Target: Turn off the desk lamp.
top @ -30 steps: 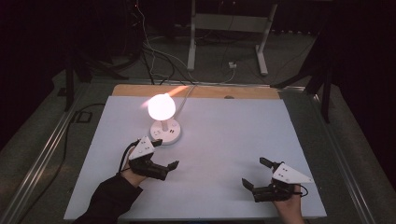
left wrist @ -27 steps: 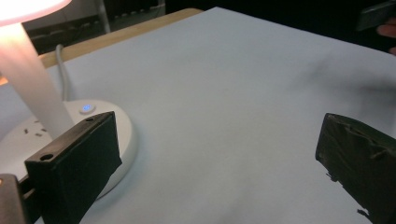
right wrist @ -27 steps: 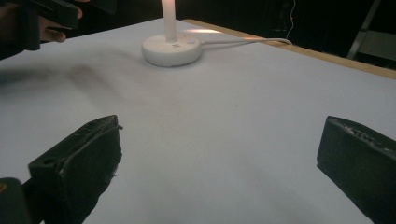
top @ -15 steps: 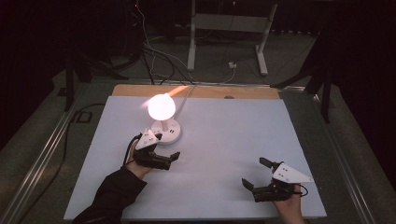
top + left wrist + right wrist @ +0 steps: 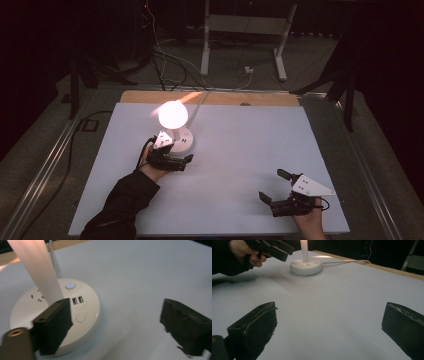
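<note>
White round plastic lamp base with a lit globe bulb on a pale stem, set toward the far left of the white surface; blue-lit button, twin USB ports and a plain round button noted on the base top. White cable run off the base toward the far wooden edge.

Left hand-held gripper brought forward from mid-surface, a second earlier, to just beside the near edge of the base. Jaws just been closing a little, yet wide apart, nothing between them: one jaw seen over the base rim in the left gripper view, the other out over bare surface. Contact with the base not confirmed.

Right hand-held gripper found at the near right corner as before, jaws wide apart, nothing held, well apart from the lamp.

Judged: approach to the lamp nearly complete; probable aim a press on one of the top buttons, or a hold on the base. Partial narrowing of the jaws consistent with lining up one jaw tip for a press. Lamp lit, so switching not yet done.
</note>
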